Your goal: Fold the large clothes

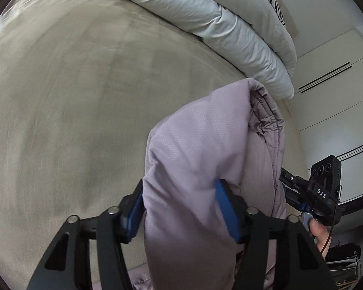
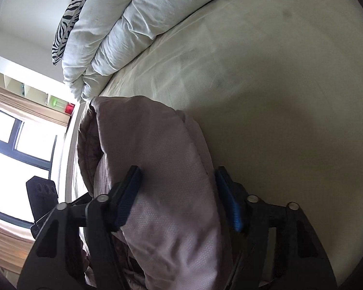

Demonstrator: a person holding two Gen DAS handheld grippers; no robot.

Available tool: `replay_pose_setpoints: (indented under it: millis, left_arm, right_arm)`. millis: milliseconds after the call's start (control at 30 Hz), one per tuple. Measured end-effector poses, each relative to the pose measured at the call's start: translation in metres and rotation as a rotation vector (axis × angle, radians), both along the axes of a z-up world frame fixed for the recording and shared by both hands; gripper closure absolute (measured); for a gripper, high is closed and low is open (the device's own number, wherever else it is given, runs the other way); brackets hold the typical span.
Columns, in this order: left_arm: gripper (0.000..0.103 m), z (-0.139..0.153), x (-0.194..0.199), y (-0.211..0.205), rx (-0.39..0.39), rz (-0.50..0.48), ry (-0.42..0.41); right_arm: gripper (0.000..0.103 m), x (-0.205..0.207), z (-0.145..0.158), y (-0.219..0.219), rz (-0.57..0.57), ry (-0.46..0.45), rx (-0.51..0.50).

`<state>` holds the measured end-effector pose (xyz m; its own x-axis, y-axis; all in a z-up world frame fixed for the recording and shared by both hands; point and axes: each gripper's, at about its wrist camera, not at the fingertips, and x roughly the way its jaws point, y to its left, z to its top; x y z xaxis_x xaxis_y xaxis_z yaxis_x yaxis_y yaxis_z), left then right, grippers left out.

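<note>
**Both tools pinching the mauve padded garment over the bed**

We are looking down on the bed (image 1: 72,101), its beige sheet filling most of both views. A pale folded duvet (image 1: 217,24) is lying along the far edge, with a zebra-striped pillow (image 2: 67,17) tucked behind it. The mauve padded garment (image 1: 200,149) is bunching up above the sheet near the bed's edge. Our left tool (image 1: 180,207) is pinching a thick fold of it, the blue pads pressing into the fabric on both sides. Our right tool (image 2: 179,193) is gripping another fold of the same garment in the same way. In the left view, the right tool's camera housing and the fingers of the hand (image 1: 320,232) holding it are showing just beside the garment.
</note>
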<state>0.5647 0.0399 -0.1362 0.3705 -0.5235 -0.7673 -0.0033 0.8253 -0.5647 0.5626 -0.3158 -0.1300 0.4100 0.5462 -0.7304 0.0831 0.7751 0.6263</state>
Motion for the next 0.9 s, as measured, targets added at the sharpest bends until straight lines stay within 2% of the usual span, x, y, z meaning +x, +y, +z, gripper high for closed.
replay_pose_setpoints:
  millis: [33, 67, 100, 200, 300, 400, 500, 600, 667, 733, 800, 900]
  left_arm:
    - [0.079, 0.006, -0.004, -0.002, 0.016, 0.005, -0.028]
    - [0.09, 0.013, -0.01, -0.001, 0.016, 0.013, -0.054]
    - [0.093, 0.02, -0.018, 0.0, -0.004, 0.019, -0.079]
    - [0.095, 0.051, -0.046, 0.003, 0.006, 0.008, -0.177]
    - [0.097, 0.084, -0.087, 0.0, 0.015, -0.029, -0.272]
    - [0.097, 0.112, -0.14, -0.001, -0.029, -0.069, -0.373]
    - [0.097, 0.129, -0.195, -0.008, -0.003, -0.108, -0.473]
    - [0.097, 0.12, -0.235, -0.011, -0.023, -0.124, -0.485]
    - [0.097, 0.106, -0.261, -0.009, -0.063, -0.149, -0.46]
    - [0.097, 0.09, -0.292, -0.004, -0.043, -0.144, -0.444]
    - [0.085, 0.074, -0.322, 0.001, -0.022, -0.159, -0.42]
    - [0.076, 0.06, -0.358, 0.016, 0.026, -0.177, -0.394]
  right_arm:
    - [0.074, 0.001, 0.002, 0.004, 0.009, -0.024, -0.024]
    - [0.076, -0.001, 0.008, 0.008, 0.021, -0.051, -0.045]
    - [0.083, -0.006, 0.015, 0.009, 0.031, -0.081, -0.062]
    - [0.089, -0.029, 0.041, 0.008, 0.049, -0.178, -0.072]
    - [0.089, -0.067, 0.081, 0.011, 0.099, -0.305, -0.107]
    - [0.09, -0.118, 0.122, 0.018, 0.182, -0.445, -0.099]
    - [0.09, -0.178, 0.152, 0.025, 0.253, -0.536, -0.117]
    - [0.09, -0.233, 0.159, 0.033, 0.315, -0.564, -0.114]
    - [0.09, -0.266, 0.154, 0.033, 0.335, -0.534, -0.145]
    - [0.09, -0.295, 0.141, 0.024, 0.308, -0.489, -0.128]
    - [0.088, -0.317, 0.126, 0.008, 0.26, -0.433, -0.127]
    - [0.083, -0.352, 0.109, -0.017, 0.194, -0.384, -0.115]
